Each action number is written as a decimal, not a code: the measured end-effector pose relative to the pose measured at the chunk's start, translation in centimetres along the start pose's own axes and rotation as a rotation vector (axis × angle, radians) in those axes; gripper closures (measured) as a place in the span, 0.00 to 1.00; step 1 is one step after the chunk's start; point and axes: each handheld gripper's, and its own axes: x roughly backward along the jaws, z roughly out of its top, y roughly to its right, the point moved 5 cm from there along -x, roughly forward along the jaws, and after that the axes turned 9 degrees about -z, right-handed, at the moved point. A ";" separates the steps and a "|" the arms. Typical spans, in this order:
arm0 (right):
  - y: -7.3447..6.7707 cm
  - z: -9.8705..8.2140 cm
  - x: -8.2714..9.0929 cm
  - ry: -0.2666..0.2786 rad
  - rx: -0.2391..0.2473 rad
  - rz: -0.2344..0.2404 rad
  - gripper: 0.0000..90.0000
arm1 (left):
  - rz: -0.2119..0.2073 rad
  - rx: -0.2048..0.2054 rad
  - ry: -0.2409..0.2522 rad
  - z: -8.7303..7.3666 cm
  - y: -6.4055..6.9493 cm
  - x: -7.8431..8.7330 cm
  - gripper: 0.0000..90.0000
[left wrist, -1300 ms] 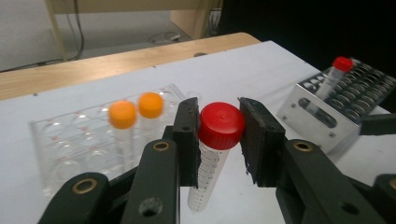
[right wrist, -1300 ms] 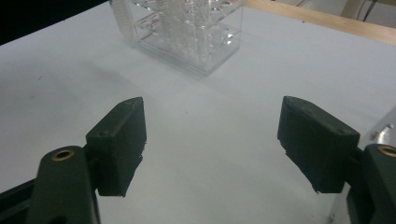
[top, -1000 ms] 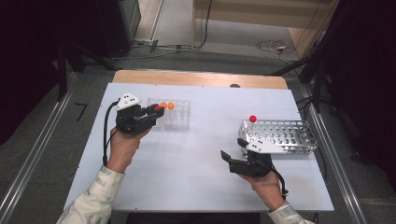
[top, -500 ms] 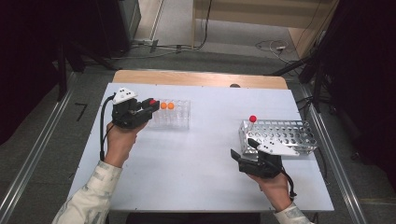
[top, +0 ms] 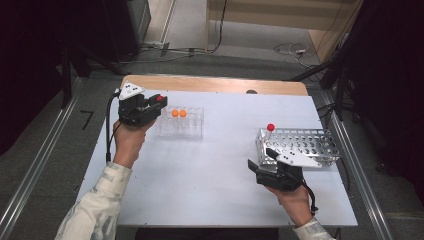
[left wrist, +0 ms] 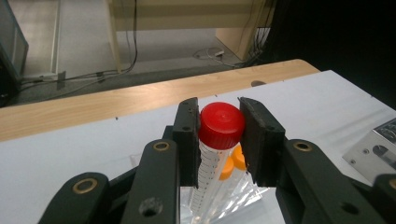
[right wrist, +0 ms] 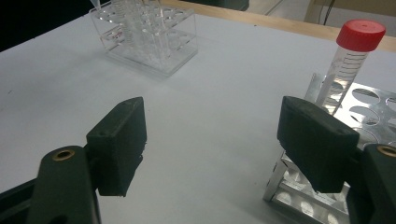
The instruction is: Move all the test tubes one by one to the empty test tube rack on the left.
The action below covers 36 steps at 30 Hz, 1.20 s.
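Currently the left gripper (left wrist: 219, 135) is clamped on the red-capped clear graduated tube (left wrist: 215, 140), long axis near upright, just above the clear plastic rack (top: 181, 123) at the counter's (top: 215, 165) far left; the right gripper (right wrist: 224, 140), jaws apart, sits by the perforated metal rack (top: 300, 145).

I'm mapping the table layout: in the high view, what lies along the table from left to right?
left gripper holding a red-capped tube → clear rack with two orange-capped tubes → right gripper → metal rack
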 end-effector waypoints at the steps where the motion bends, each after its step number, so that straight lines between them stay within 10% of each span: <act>1: 0.0 0.0 0.0 0.001 0.001 0.001 0.25 | 0.005 0.002 0.001 0.1 -0.1 -0.1 0.77; 36: 0.0 -0.1 0.1 0.000 -0.001 -0.002 0.26 | 0.045 0.031 -0.067 -4.1 -0.9 -3.4 0.71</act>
